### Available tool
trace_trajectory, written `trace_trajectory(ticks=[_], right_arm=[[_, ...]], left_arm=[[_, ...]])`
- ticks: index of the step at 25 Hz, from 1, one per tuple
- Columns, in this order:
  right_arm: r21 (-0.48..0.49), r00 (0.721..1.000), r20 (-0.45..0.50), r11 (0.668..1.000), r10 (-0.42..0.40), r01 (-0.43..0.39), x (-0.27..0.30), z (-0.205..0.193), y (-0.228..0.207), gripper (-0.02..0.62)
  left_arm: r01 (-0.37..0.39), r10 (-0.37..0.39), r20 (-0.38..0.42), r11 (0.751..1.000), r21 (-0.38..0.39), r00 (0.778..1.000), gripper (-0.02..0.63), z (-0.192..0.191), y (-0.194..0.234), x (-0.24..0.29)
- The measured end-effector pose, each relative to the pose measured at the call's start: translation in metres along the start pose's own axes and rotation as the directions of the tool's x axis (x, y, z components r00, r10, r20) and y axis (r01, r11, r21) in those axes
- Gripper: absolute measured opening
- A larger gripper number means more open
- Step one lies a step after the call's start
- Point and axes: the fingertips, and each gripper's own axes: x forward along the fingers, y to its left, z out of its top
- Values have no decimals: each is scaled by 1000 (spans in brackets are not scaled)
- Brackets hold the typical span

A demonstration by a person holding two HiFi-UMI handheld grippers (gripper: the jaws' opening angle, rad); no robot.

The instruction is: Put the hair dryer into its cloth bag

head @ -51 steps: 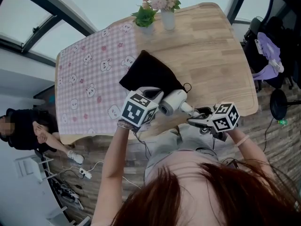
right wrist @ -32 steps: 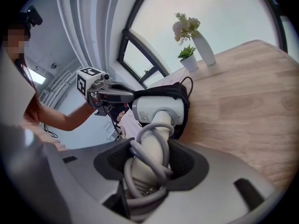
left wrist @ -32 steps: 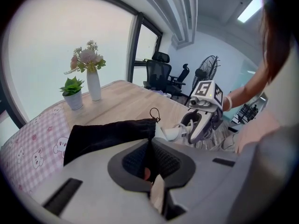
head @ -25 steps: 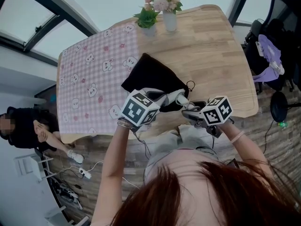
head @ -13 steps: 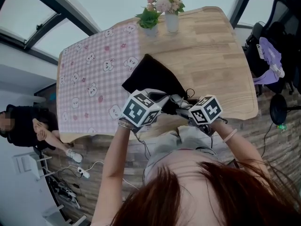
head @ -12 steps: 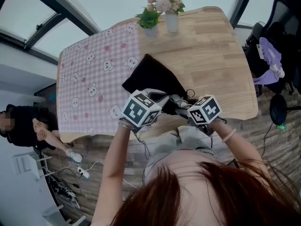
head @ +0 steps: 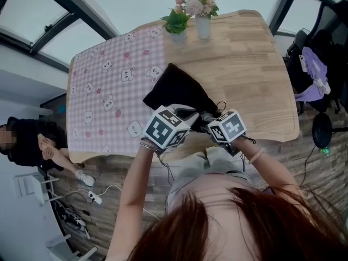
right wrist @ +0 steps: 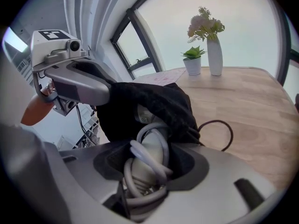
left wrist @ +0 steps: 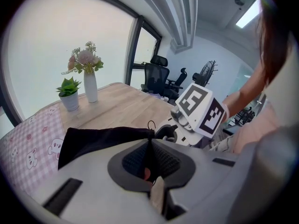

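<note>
Left gripper (left wrist: 150, 148) is pinching 1 soft black cloth bag (left wrist: 100, 141); right gripper (right wrist: 150, 164) is clamping 1 smooth white, cord-wrapped hair dryer (right wrist: 145, 117), bag mouth just ahead.

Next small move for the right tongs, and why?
Probably ease the right tongs forward, into the cloth bag. They grip the hair dryer by its handle, with the cord wound round it, and only the dryer's head sits inside the mouth. The left tongs are shut on the bag's edge, holding it up.

Grey left claw (left wrist: 148, 164), grey right claw (right wrist: 148, 168), black-and-white marker cubes (head: 166, 128), thin wrist bands (head: 255, 155)
</note>
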Motion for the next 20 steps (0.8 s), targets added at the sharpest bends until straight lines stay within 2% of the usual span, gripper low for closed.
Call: trace_trajectory(ticks=[7, 20], right_arm=[[-24, 996, 77, 998, -49, 51, 16, 10, -2, 219], [-68, 968, 224, 989, -114, 133, 33, 32, -16, 221]], left_arm=[[10, -10, 5, 1000, 9, 1000, 21, 1, -1, 2], [9, -9, -3, 1000, -4, 1000, 21, -3, 3, 7]])
